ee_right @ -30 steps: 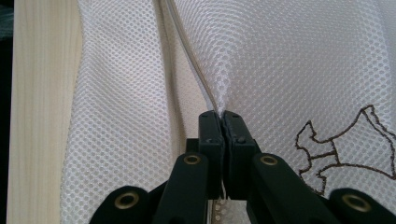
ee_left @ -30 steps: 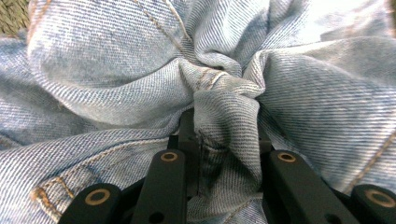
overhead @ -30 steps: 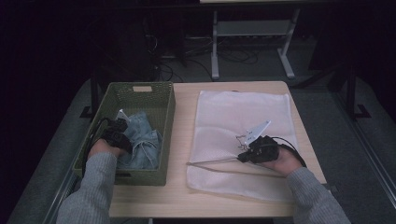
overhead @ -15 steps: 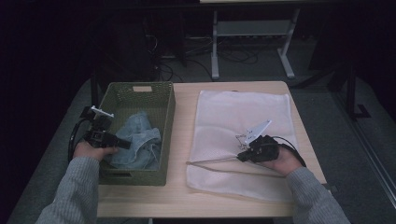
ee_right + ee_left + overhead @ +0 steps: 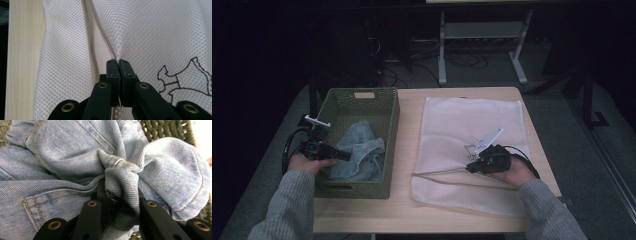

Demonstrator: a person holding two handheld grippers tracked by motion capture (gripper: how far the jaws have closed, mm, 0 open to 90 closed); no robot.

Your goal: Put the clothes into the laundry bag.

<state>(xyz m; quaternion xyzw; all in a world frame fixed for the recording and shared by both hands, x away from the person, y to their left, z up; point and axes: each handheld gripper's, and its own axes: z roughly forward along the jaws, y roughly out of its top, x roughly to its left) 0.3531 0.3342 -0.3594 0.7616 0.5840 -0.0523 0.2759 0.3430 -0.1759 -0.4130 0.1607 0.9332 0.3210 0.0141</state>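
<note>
A crumpled pair of light blue jeans [image 5: 362,155] lies in the green woven basket [image 5: 362,95] on the left of the table. My left gripper [image 5: 344,156] is at the basket's left wall, shut on a bunched fold of the jeans [image 5: 75,150], which is pinched between the black jaws of my left gripper [image 5: 120,192]. A white mesh bag [image 5: 472,120] lies flat on the right of the table. My right gripper [image 5: 469,167] rests low on it, shut on a pinch of the mesh bag [image 5: 155,32] beside its zipper line [image 5: 100,27]. The jaws of my right gripper [image 5: 117,62] are pressed together.
The light wooden table [image 5: 407,150] shows bare between basket and bag. A brown embroidered figure [image 5: 180,80] marks the mesh near my right gripper. Dark floor, cables and a metal stand [image 5: 482,35] lie beyond the far edge.
My left hand has moved left and up from inside the basket to its left wall, dragging the jeans with it. My right hand has kept still.
</note>
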